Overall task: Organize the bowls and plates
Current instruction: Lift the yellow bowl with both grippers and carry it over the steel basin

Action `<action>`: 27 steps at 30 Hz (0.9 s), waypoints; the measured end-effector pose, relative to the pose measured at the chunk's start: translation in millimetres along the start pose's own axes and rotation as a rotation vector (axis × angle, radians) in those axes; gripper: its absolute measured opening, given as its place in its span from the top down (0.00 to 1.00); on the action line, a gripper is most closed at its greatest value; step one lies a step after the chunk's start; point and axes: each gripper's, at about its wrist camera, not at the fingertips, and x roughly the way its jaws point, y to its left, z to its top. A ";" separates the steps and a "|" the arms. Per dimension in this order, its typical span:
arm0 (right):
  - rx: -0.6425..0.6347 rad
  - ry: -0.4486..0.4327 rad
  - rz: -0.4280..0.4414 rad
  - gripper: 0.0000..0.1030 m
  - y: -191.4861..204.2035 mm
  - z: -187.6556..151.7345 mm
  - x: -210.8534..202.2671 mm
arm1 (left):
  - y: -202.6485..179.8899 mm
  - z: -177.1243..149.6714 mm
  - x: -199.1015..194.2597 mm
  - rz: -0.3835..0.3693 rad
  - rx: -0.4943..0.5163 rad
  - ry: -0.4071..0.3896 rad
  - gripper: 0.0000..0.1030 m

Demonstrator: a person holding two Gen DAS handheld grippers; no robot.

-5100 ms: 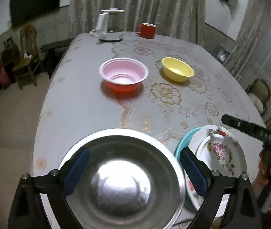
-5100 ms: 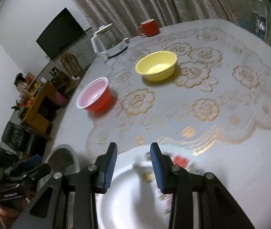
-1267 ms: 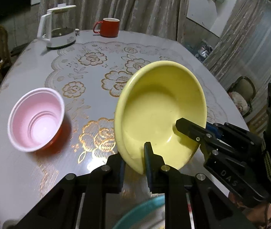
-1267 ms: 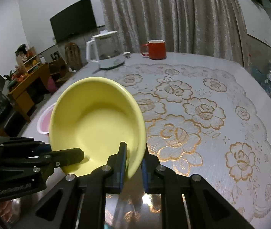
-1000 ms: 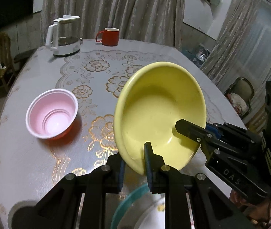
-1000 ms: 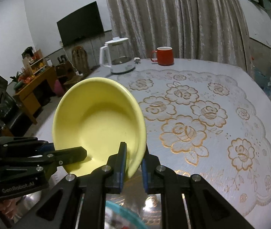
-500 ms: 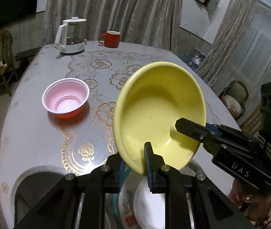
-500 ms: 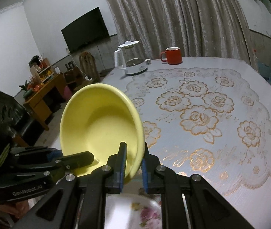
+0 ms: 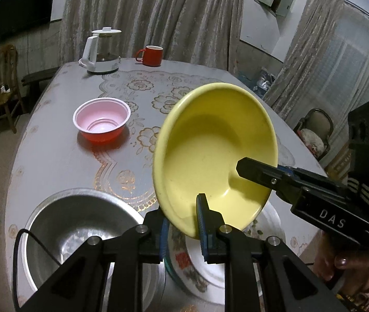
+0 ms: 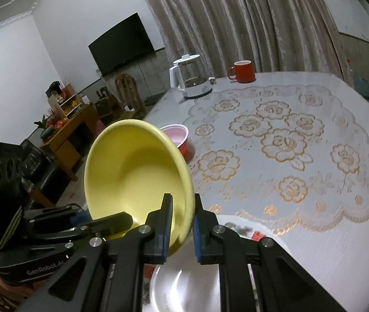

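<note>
A yellow bowl (image 9: 210, 156) is held tilted in the air by both grippers, each pinching its rim. My left gripper (image 9: 183, 230) is shut on its near rim; my right gripper (image 10: 182, 230) is shut on the opposite rim and shows at the right of the left wrist view (image 9: 283, 179). The bowl also shows in the right wrist view (image 10: 132, 169). Below it lies a stack of flowered plates (image 9: 200, 267) on a teal plate, near the table's front edge. A steel bowl (image 9: 75, 234) sits to the left. A pink and red bowl (image 9: 101, 121) stands farther back.
A white kettle (image 9: 101, 52) and a red mug (image 9: 150, 56) stand at the far end of the grey flowered table (image 9: 54, 143). Chairs, a wooden shelf (image 10: 65, 124) and curtains surround the table.
Both grippers have carried the yellow bowl back toward the table's near edge. It now hangs over the plate stack beside the steel bowl. Five seconds ago both grippers were open over steel bowl and plates.
</note>
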 end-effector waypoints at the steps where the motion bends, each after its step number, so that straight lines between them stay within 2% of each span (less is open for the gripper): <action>1: 0.007 0.000 0.004 0.87 1.9 -2.9 -0.5 | 1.0 -1.0 -2.3 0.000 0.000 -0.002 0.82; 7: 0.034 -0.007 0.056 0.87 13.9 -9.1 -2.2 | 13.0 -3.9 -29.1 0.033 0.003 -0.028 0.82; 15: -0.014 -0.004 0.184 0.87 63.2 -8.7 4.1 | 47.8 -18.7 -75.9 0.120 -0.063 -0.067 0.81; 20: -0.054 0.030 0.239 0.86 95.2 -15.8 16.0 | 66.6 -32.7 -93.5 0.158 -0.105 -0.085 0.79; 27: -0.029 0.105 0.303 0.86 109.5 -30.3 36.3 | 79.5 -45.4 -109.8 0.191 -0.127 -0.093 0.79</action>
